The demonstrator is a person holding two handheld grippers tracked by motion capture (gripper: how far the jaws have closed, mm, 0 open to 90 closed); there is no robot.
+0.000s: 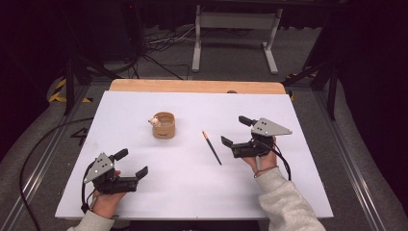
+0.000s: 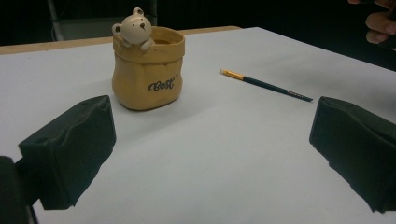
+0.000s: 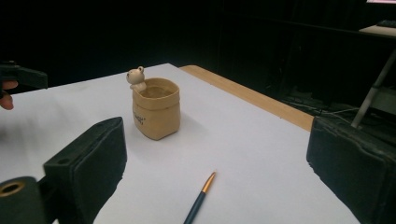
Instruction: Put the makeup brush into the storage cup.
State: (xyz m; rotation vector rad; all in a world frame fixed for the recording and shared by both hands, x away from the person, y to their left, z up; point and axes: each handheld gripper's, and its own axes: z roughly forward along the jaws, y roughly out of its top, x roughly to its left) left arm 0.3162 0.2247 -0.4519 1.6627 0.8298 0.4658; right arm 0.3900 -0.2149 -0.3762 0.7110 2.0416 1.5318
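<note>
A tan sack-shaped cup (image 1: pixel 164 125) (image 2: pixel 148 70) (image 3: pixel 156 108) with a small bear figure on its rim stands upright on the white table sheet (image 1: pixel 192 183). To its right lies a dark pencil (image 1: pixel 211 147) (image 2: pixel 266 85) (image 3: pixel 199 199) with a gold band. My left gripper (image 1: pixel 131 163) (image 2: pixel 210 154) rests open near the front left, with the cup ahead of its jaws. Just right of the pencil, my right gripper (image 1: pixel 233 130) (image 3: pixel 219 163) is open, nothing between its jaws.
A wooden table edge (image 1: pixel 197 86) shows beyond the sheet. Past it, on the floor, stand a white metal frame (image 1: pixel 235 33) and loose cables (image 1: pixel 159 45). Dark stands flank the table on both sides.
</note>
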